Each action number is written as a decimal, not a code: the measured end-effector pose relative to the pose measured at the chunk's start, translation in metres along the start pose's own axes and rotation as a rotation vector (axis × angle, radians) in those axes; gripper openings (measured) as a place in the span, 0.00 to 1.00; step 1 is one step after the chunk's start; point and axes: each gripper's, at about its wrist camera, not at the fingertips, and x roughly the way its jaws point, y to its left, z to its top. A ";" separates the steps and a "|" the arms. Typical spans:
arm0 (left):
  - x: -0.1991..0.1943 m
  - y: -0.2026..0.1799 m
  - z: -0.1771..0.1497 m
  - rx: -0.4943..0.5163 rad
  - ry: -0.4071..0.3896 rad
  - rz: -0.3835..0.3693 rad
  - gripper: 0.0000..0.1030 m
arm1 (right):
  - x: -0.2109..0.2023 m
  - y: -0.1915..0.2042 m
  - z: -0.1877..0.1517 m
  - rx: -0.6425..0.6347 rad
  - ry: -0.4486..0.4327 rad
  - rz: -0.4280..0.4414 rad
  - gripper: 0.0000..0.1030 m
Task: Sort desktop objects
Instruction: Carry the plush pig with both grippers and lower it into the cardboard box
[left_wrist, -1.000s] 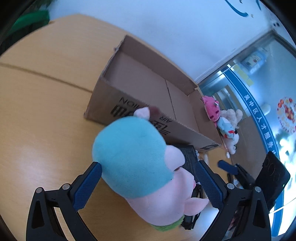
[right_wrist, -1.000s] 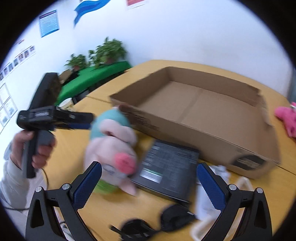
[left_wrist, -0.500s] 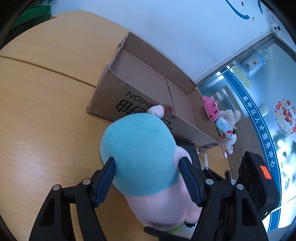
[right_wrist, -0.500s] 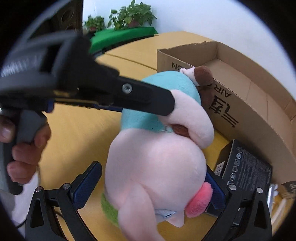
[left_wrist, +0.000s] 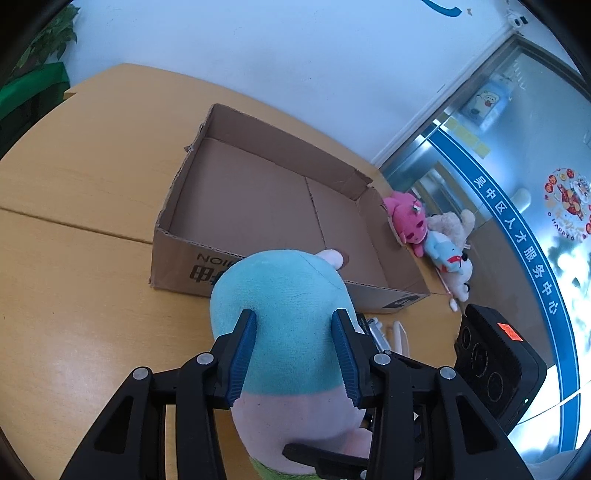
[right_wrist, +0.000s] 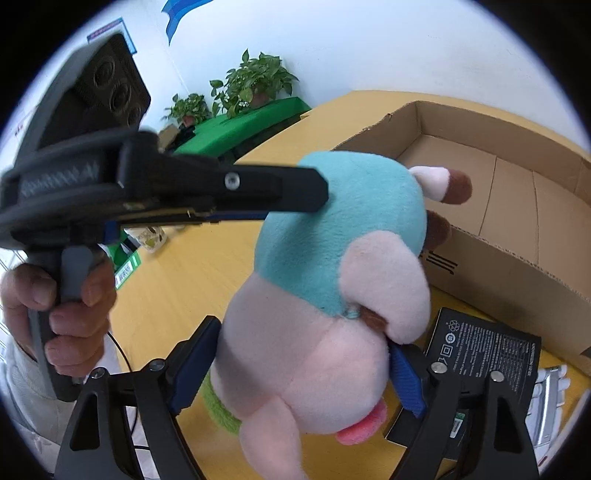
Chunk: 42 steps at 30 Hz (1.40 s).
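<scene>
- While both grippers clamp the plush pig (left_wrist: 284, 332), treat the step as a two-handed carry toward the cardboard box (left_wrist: 258, 206).
- Left gripper (left_wrist: 291, 350): fingers closed against the teal back of the toy, pads pressing into the fabric.
- Right gripper (right_wrist: 295, 373): fingers closed on the pink lower body; the toy fills the gap.
- Toy position: it appears lifted clear of the table (left_wrist: 74, 295), just short of the box's near wall.
- Keep both grips level so the soft body does not twist or slip.
- Raise the toy above the near wall before moving forward.
- Avoid the black carton (right_wrist: 484, 354) lying beside the box.
- Release over the bare box floor, one gripper first.
</scene>
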 end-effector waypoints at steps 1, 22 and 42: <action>0.000 0.002 -0.001 -0.006 0.001 -0.005 0.39 | 0.006 0.001 0.005 0.005 -0.002 0.010 0.79; -0.008 0.024 -0.024 -0.043 0.011 -0.025 0.52 | 0.019 0.005 0.010 -0.014 0.031 0.059 0.77; 0.052 -0.037 0.292 0.275 -0.153 -0.027 0.52 | -0.030 -0.117 0.280 0.037 -0.291 -0.073 0.77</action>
